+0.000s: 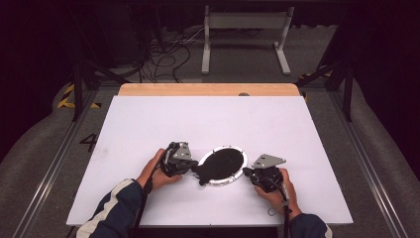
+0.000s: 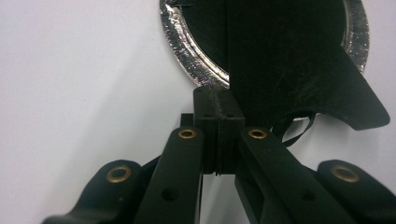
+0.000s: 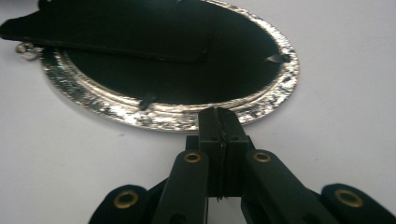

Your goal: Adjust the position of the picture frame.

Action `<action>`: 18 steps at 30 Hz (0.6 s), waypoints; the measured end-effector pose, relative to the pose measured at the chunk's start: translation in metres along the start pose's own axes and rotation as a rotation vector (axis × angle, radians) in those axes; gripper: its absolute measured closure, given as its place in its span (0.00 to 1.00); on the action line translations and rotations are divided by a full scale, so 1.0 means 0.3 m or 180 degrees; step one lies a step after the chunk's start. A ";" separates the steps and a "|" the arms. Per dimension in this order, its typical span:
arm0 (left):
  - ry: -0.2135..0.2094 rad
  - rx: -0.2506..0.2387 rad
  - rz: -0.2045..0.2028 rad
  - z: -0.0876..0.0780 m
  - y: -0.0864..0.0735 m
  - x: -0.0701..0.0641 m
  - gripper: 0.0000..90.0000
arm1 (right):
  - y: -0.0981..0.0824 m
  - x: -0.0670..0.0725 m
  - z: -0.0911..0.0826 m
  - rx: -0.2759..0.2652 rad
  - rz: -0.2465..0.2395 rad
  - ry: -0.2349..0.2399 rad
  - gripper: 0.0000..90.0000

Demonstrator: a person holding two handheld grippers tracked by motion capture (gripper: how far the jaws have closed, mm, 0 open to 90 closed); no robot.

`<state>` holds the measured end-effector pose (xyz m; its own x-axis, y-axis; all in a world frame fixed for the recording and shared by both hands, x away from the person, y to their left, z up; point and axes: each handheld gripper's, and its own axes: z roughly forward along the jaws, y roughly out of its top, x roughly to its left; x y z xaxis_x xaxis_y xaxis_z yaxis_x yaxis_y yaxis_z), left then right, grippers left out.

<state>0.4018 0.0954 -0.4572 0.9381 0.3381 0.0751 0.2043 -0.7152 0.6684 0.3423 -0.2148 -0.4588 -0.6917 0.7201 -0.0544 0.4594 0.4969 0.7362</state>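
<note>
Black cloth [image 1: 220, 163], silver-rimmed plate [image 1: 233, 179], flanking grippers

You see a brightly lit white table [image 1: 148, 129] against dim, dark surroundings; glare sparkles on the foil rim [image 3: 163, 116]; nearest jaw arms blur softly.

A crinkled, shiny foil-like rim [image 3: 261, 105] rings a matt black cloth piece [image 3: 116, 32]; the desk [image 1: 148, 129] looks smooth, matt white.

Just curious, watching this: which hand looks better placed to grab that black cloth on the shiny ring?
Probably the left. The left claw, shut, sits right beside the black cloth overhanging the silver ring. The right claw, also shut, faces the ring's bare rim.
</note>
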 end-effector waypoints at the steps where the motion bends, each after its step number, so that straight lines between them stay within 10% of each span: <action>1: -0.0009 -0.0001 0.0002 -0.001 -0.001 -0.004 1.00 | -0.001 0.010 -0.002 0.0000 -0.0004 0.0032 1.00; 18: -0.0042 0.0038 -0.0003 -0.035 -0.030 -0.039 1.00 | 0.021 0.019 0.022 0.0017 -0.0097 -0.0042 1.00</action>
<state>0.3861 0.1045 -0.4564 0.9415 0.3307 0.0646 0.2084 -0.7222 0.6595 0.3450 -0.2045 -0.4590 -0.6981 0.7109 -0.0856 0.4412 0.5212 0.7306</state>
